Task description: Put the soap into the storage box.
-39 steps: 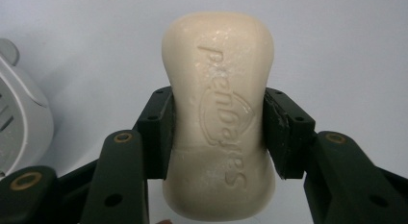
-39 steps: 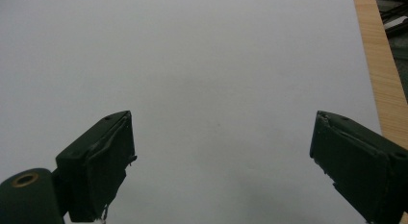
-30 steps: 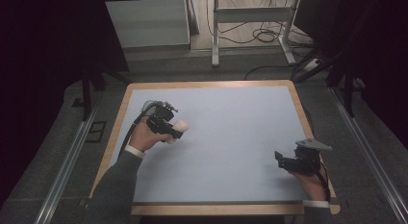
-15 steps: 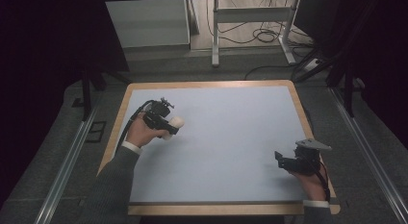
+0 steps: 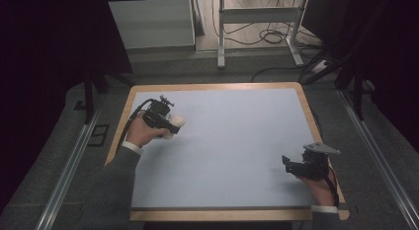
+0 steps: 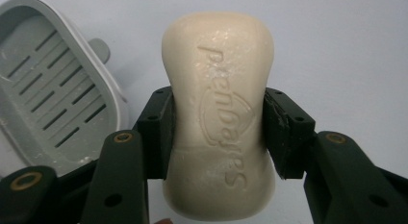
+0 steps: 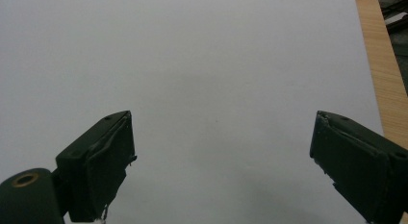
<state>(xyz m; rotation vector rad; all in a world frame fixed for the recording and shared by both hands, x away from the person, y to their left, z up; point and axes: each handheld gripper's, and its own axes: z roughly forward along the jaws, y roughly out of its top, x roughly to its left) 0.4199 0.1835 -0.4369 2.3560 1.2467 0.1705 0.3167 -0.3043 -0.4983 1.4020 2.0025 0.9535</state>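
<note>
A cream bar of soap [image 6: 219,65] with embossed letters stands between the jaws of my left gripper [image 6: 219,132], whose pads press on its two narrow sides. Just left of it in the left gripper view lies an empty grey soap dish [image 6: 48,84] with a slotted floor. From above, my left gripper [image 5: 173,124] hangs over the table's far-left part with the soap [image 5: 178,122] sticking out to the right. My right gripper [image 5: 286,163] rests near the front-right corner, and its jaws [image 7: 221,152] stand wide open over bare table.
The table [image 5: 237,141] has a pale blue-grey top with a wooden rim [image 5: 309,114]. Beyond its far edge stand a white cabinet [image 5: 150,22] and a metal frame [image 5: 257,15] with cables on the floor. Rails run along both sides.
My left gripper has carried the soap a little to the left and toward the far edge. The right hand has stayed put.
</note>
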